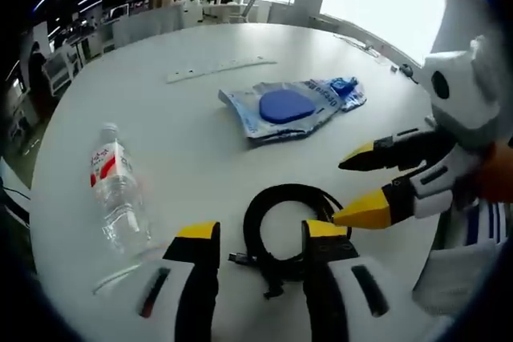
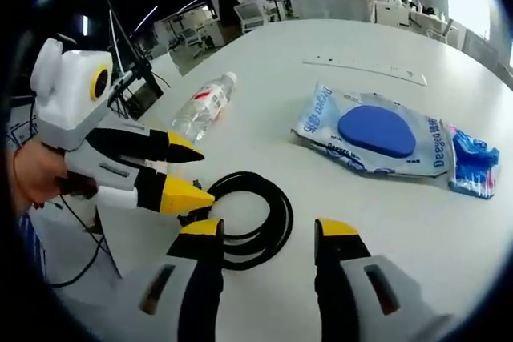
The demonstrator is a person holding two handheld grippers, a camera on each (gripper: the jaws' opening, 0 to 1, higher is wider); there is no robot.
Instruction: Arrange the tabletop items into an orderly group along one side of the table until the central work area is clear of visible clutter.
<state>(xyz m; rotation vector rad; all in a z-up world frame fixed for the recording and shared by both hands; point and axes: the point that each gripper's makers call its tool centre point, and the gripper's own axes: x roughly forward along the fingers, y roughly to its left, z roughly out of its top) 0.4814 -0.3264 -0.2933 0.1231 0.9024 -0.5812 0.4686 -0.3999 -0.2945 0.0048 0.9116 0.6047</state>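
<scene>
The table (image 1: 200, 150) is showing plain white all over. The coiled cable (image 1: 288, 226) is lying black against it. The plastic bottle (image 1: 116, 190) is looking clear, with a white cap and a label in red and white. The packet (image 1: 292, 108) is gleaming pale blue and see-through — blue lettering is running along its edge, a solid deep-blue oval is sitting in its middle, and a brighter blue crumpled end is showing at one side. The long strip (image 1: 220, 70) beyond it is looking white. Both the left gripper (image 1: 260, 234) and the right gripper (image 2: 268, 234) are wearing white bodies with black jaws — each jaw is ending in a yellow tip.
</scene>
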